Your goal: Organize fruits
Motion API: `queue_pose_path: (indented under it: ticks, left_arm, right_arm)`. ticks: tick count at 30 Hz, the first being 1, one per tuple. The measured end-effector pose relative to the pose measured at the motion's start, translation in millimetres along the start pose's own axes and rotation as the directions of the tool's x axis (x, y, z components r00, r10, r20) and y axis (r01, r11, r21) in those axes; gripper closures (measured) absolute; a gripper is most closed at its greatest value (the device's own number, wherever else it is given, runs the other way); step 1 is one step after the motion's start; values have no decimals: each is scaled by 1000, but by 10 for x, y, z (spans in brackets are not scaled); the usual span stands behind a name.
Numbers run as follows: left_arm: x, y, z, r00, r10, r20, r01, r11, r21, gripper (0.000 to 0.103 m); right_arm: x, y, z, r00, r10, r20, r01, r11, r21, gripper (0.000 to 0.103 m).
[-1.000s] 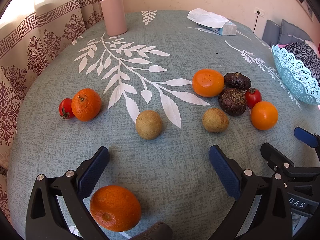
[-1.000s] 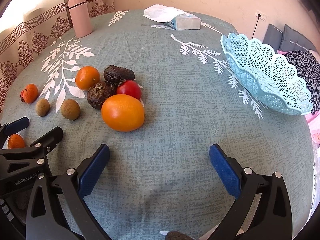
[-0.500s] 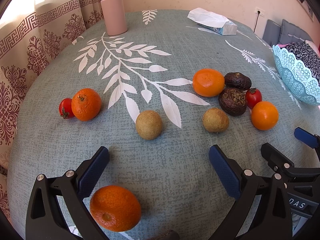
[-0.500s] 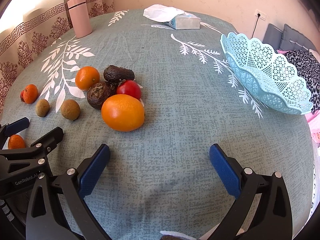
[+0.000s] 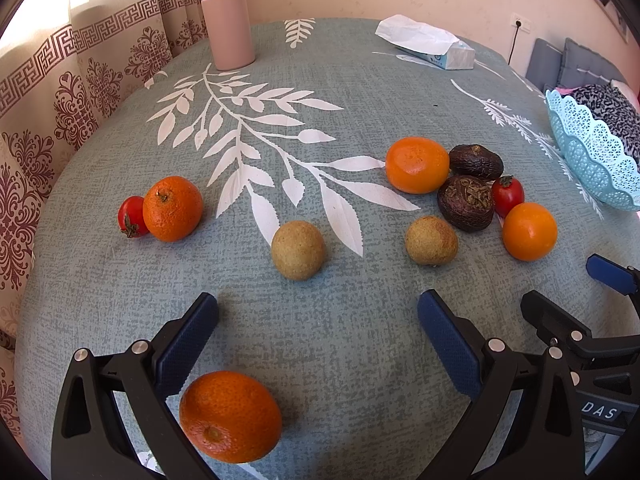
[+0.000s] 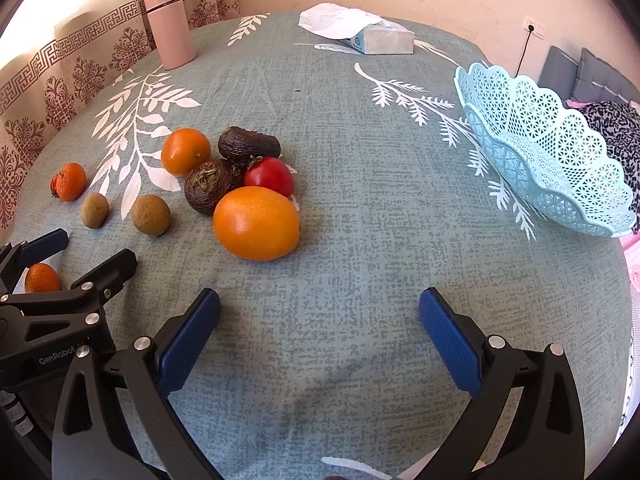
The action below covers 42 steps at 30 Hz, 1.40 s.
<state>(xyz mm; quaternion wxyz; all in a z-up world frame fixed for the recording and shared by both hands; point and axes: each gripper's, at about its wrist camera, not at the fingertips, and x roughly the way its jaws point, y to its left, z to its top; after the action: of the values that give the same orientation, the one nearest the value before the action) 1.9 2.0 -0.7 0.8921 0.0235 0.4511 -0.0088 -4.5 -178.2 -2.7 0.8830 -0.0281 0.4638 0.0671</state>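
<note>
Teal tablecloth (image 6: 340, 160); left tongs (image 6: 60, 256) marked "GenRobot", gaping.

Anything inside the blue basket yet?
No fruit shows in the basket: the right wrist view sees through its far lattice wall, empty. Its near wall hides the bottom, so that part is unconfirmed. Both grippers are open and empty.

Left tool (image 5: 318, 312) and right tool (image 6: 319, 308) hover side by side, jaws spread, empty.
</note>
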Motion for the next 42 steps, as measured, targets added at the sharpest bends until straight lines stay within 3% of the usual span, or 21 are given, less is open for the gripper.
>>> queue_pose_path:
  ticks: [5, 13, 22, 29, 38, 42]
  left_arm:
    - [0, -5, 1, 1000, 1, 0, -1, 1000, 1, 5]
    - [0, -6, 3, 1000, 1, -1, -1, 1000, 1, 5]
    - [-36, 13, -8, 999, -27, 20, 27, 1000, -4, 5]
    - [-330, 48, -84, 981, -20, 194, 25, 999, -24, 5]
    - [-496, 195, -117, 964, -32, 263, 57, 995, -87, 5]
    - [-547, 192, -158, 964, 10, 266, 11, 997, -79, 5]
  right_arm:
    - [-3, 70, 3, 999, 38, -9, -39, 997, -69, 2]
    - [14, -63, 13, 989, 145, -22, -145, 989, -28, 2]
    - [3, 73, -13, 998, 57, -22, -59, 992, -112, 2]
    - [-150, 234, -42, 996, -39, 77, 54, 978, -202, 2]
    - [-325, 198, 17, 987, -80, 140, 103, 980, -167, 2]
    - [-422, 193, 30, 981, -95, 171, 122, 980, -157, 2]
